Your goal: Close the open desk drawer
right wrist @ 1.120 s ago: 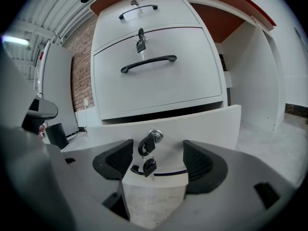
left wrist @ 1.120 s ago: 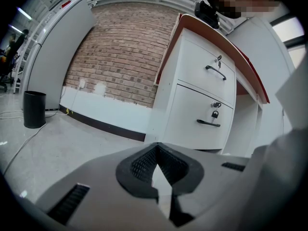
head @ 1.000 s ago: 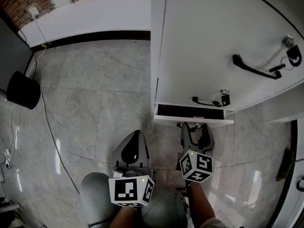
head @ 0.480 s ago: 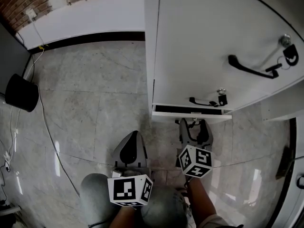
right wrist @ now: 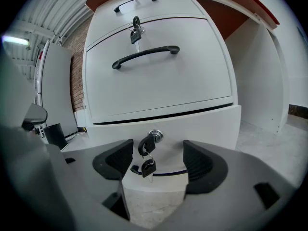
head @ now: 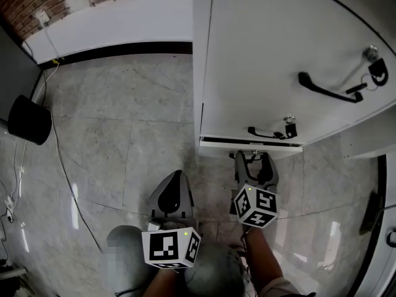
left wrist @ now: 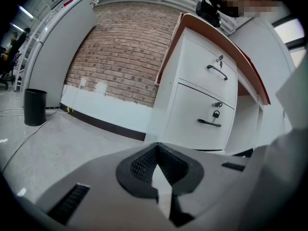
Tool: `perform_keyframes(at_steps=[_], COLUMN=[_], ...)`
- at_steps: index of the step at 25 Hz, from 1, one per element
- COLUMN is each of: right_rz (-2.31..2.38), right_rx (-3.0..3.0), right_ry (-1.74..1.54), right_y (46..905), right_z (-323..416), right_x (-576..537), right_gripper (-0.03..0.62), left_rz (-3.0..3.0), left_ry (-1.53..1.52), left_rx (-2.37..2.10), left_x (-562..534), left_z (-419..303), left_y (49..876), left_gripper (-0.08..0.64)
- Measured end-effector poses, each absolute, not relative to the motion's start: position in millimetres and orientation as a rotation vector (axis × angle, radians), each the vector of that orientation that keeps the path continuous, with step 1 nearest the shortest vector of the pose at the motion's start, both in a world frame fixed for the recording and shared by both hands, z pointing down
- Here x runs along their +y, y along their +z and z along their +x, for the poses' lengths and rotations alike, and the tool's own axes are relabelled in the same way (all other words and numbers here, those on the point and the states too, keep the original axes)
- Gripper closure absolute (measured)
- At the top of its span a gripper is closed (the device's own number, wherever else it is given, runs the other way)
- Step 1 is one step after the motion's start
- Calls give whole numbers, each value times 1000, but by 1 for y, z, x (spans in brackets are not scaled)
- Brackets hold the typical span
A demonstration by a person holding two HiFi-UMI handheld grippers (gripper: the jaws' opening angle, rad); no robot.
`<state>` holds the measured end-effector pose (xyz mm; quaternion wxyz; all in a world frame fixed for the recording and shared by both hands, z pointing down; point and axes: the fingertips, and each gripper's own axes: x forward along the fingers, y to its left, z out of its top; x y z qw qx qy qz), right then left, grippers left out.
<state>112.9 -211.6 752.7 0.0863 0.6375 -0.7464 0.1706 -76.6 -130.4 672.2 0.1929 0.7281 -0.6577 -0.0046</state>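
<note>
The white desk cabinet [head: 266,48] has its bottom drawer [head: 250,146] standing out a little, with only a thin dark slit along its top. My right gripper [head: 253,160] is open, its tips right at the drawer front. In the right gripper view the drawer front [right wrist: 202,124] fills the space ahead, and the lock's hanging keys [right wrist: 147,154] and the black handle [right wrist: 166,173] lie between the jaws of the right gripper [right wrist: 153,160]. My left gripper [head: 174,177] is shut and empty, held low over the floor left of the drawer; in its own view the left gripper [left wrist: 161,179] faces the cabinet [left wrist: 202,105].
A black waste bin [head: 30,117] stands at the far left, and a cable [head: 62,166] trails across the marble floor. A brick wall with a white skirting panel [head: 117,23] runs behind. The middle drawer's handle [right wrist: 144,56] and key sit above the bottom one.
The bottom drawer has slid in; its dark opening has shrunk to a slit. My right gripper has moved forward with it. The left gripper has stayed put.
</note>
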Motion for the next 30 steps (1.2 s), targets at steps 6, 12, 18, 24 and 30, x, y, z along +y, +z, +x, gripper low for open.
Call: perform_keyframes(at_steps=[6, 12, 18, 24, 30], right_rz=[1903, 1901, 1908, 1906, 1912], right_rx=[-2228, -2229, -2235, -2212, -2214], right_ry=[504, 504, 492, 507, 506], right_y=[751, 750, 750, 751, 751], right_z=[114, 114, 114, 111, 111], right_x=[-217, -222, -222, -226, -234], right_gripper=[285, 285, 284, 285, 285], left_rz=[2045, 2043, 2047, 2060, 2052], left_ry=[-14, -8, -12, -13, -8], left_rx=[-1848, -1854, -1843, -1825, -1837], left_x=[-130, -130, -131, -133, -131], left_z=[-76, -77, -75, -71, -72], left_y=[672, 672, 672, 672, 673], left_gripper=[560, 560, 560, 560, 560])
